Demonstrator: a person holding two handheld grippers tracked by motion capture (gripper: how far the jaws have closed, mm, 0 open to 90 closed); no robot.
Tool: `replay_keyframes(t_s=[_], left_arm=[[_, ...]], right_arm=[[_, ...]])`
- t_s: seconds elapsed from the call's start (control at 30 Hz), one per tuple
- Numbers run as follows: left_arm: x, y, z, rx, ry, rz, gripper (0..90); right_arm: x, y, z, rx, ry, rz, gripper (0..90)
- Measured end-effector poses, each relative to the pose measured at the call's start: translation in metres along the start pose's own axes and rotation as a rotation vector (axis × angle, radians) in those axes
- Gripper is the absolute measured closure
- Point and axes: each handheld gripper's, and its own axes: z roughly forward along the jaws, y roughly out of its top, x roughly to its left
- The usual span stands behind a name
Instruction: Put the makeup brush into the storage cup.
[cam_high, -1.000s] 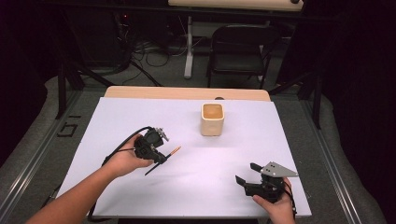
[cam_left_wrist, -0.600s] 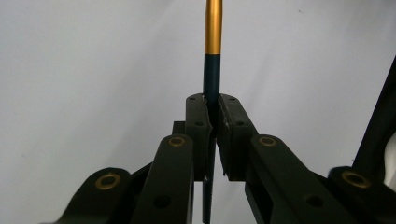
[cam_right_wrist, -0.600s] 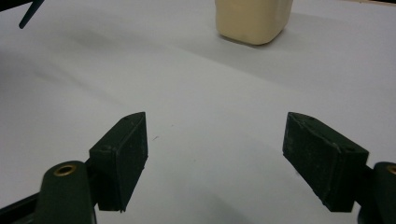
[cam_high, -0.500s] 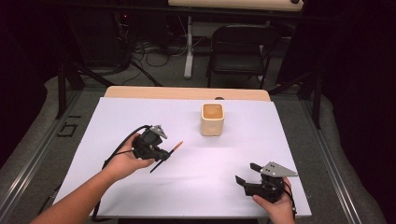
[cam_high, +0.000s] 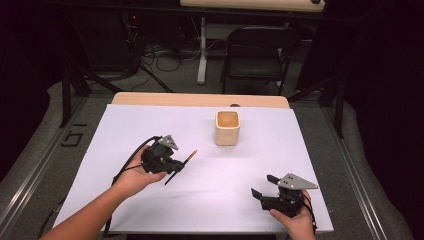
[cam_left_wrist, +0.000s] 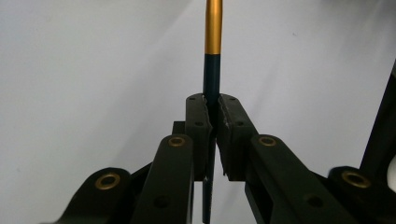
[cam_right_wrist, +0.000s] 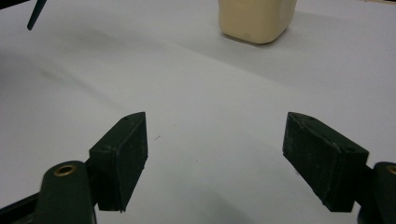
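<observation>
My left gripper (cam_left_wrist: 214, 114) is clamped on a thin pencil (cam_left_wrist: 213, 56): in the left gripper view the two pads press on its dark teal shaft from either side, and the gold-coloured end runs on past the tips. In the high view the same gripper (cam_high: 176, 164) sits in my left hand (cam_high: 134, 177), and the pencil (cam_high: 181, 167) crosses it at a slant, its orange-tinted end up and toward the cup, its dark end down toward me. I cannot tell whether the pencil's lower end touches the desk (cam_high: 150, 125).

The cup (cam_high: 227, 127), a cream, square-mouthed holder, stands upright on the white desk top, beyond the left gripper and to its right. The pencil is apart from it, with bare desk between.

My right gripper (cam_high: 264, 188) rests low near the front edge of the desk, on the near right side of the cup and well apart from it. In the right gripper view its pads (cam_right_wrist: 122, 158) stand wide apart with nothing between them, just white desk (cam_right_wrist: 210, 154), and the cup's base (cam_right_wrist: 256, 21) shows ahead at the top.

Behind the desk, beyond the cup, a black chair (cam_high: 257, 52) stands on the floor.
</observation>
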Motion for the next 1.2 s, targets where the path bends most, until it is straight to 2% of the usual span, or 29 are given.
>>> replay_keyframes(t_s=[0.07,0.1,0.13,0.2,0.27,0.3,0.4,0.47,0.5,0.57,0.6,0.67,0.87,0.93,1.0,1.03,1.17,1.2], left_arm=[[-0.003,-0.002,0.000,-0.034,0.008,-0.002,83.7],[-0.004,-0.003,0.000,-0.050,0.014,0.001,83.7],[-0.006,-0.004,-0.001,-0.067,0.020,0.003,83.7],[-0.009,-0.006,-0.002,-0.106,0.027,0.001,83.8],[-0.011,-0.008,-0.003,-0.146,0.022,-0.015,83.7],[-0.012,-0.008,-0.003,-0.166,0.027,-0.020,83.7],[-0.014,-0.011,-0.004,-0.218,0.019,-0.039,83.7],[-0.017,-0.013,-0.004,-0.244,0.028,-0.037,83.8],[-0.018,-0.014,-0.004,-0.262,0.024,-0.045,83.8],[-0.020,-0.016,-0.004,-0.298,0.015,-0.060,83.8],[-0.020,-0.017,-0.004,-0.317,0.015,-0.064,83.8],[-0.021,-0.018,-0.003,-0.338,0.010,-0.071,83.8],[-0.026,-0.019,0.001,-0.371,0.003,-0.078,83.8],[-0.027,-0.019,0.001,-0.377,-0.002,-0.077,83.8],[-0.028,-0.019,0.002,-0.385,-0.005,-0.078,83.8],[-0.029,-0.019,0.003,-0.388,-0.004,-0.078,83.8],[-0.031,-0.020,0.005,-0.400,-0.006,-0.075,83.8],[-0.031,-0.020,0.005,-0.404,-0.005,-0.076,83.8]], right_arm=[[0.001,0.001,-0.001,0.017,-0.002,-0.004,22.0],[0.001,0.001,0.000,0.002,0.000,-0.001,22.1],[0.002,0.002,-0.001,0.017,-0.002,-0.007,22.4],[0.004,0.003,0.001,0.004,0.003,-0.008,22.9],[0.006,0.004,0.002,0.020,0.008,-0.024,23.1],[0.007,0.005,0.004,-0.005,0.015,-0.027,23.1],[0.010,0.008,0.004,0.012,0.030,-0.046,23.8],[0.012,0.009,0.007,-0.014,0.033,-0.050,24.1],[0.012,0.010,0.005,0.011,0.041,-0.055,25.6],[0.013,0.010,0.007,-0.006,0.053,-0.053,28.4],[0.013,0.011,0.006,0.019,0.053,-0.056,28.9],[0.014,0.011,0.008,0.003,0.060,-0.049,29.6],[0.016,0.015,0.009,0.022,0.064,-0.045,30.9],[0.016,0.016,0.009,0.043,0.061,-0.048,31.1],[0.016,0.016,0.010,0.019,0.063,-0.039,31.6],[0.016,0.017,0.009,0.036,0.060,-0.038,32.0],[0.015,0.018,0.010,0.018,0.058,-0.020,32.2],[0.015,0.020,0.009,0.036,0.053,-0.028,32.2]])
